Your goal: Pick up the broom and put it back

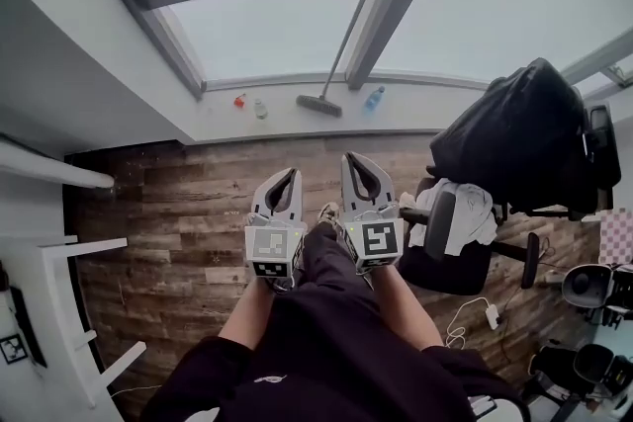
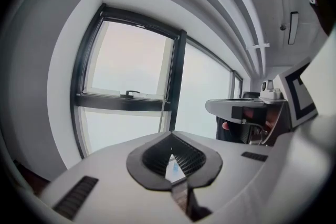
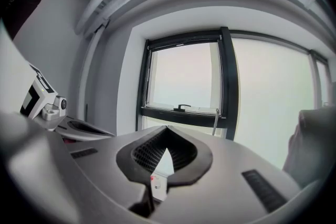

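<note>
While both tools hang well short of the window, the step in hand looks like the approach, with the pick-up not yet begun. The left gripper (image 1: 285, 175) has its jaws brought together at the tips, and its own view shows only daylight in the small gap behind them, so it holds nothing. The right gripper (image 1: 358, 160) is likewise closed tip to tip and empty, touching nothing. Both are held out level in front of the person, side by side above the wood floor (image 1: 168, 212).

Beyond them the broom (image 1: 318, 104) stands with its head on the white window sill (image 1: 435, 109) and its long handle leaning up against the dark window frame (image 1: 396, 5). A small red bottle (image 1: 239, 100) and a clear bottle (image 1: 260, 108) sit just left of the head, a blue bottle (image 1: 374, 98) just right.

Next, I judge, at least one gripper must open, close the distance, and clamp the thin handle without knocking the bottles.
</note>
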Tool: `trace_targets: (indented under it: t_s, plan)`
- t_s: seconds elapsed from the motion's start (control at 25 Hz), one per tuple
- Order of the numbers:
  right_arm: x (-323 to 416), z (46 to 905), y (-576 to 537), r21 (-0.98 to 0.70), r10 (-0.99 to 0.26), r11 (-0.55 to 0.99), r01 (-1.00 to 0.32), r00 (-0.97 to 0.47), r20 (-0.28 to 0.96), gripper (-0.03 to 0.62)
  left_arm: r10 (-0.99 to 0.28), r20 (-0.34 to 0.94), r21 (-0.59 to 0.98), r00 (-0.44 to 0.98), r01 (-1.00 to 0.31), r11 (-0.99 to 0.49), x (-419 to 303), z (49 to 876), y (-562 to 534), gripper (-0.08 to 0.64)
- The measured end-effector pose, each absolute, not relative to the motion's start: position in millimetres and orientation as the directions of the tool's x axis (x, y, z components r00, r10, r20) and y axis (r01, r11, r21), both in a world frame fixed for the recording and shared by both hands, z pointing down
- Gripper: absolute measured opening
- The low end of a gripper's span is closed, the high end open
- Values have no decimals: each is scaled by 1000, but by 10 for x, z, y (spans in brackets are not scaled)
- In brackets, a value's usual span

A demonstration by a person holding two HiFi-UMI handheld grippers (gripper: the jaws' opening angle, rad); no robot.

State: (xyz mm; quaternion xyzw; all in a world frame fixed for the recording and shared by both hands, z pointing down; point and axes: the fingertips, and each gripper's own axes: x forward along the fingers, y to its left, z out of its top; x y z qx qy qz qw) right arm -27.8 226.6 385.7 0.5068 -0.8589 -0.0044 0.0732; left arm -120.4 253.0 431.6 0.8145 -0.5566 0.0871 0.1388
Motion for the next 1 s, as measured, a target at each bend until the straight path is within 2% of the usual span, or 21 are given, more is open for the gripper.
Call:
trace_targets:
  t_s: [0.32,0.76,1.0]
  plan:
    - [-189,3865,1269,46,-853,515,-856,-507,125,21,-880,327,83,345,-938,-337,-1042,4276,1638,2]
    - [359,4143,680,-62,-857,490,-869,-494,147,21,-821,435,101,370,-926,-364,-511,4624,1065,0]
    - [498,4367,397,-58,-864,458,-887,-459,205,21,-819,406,106,405,-911,-398,-307,4618,704,0]
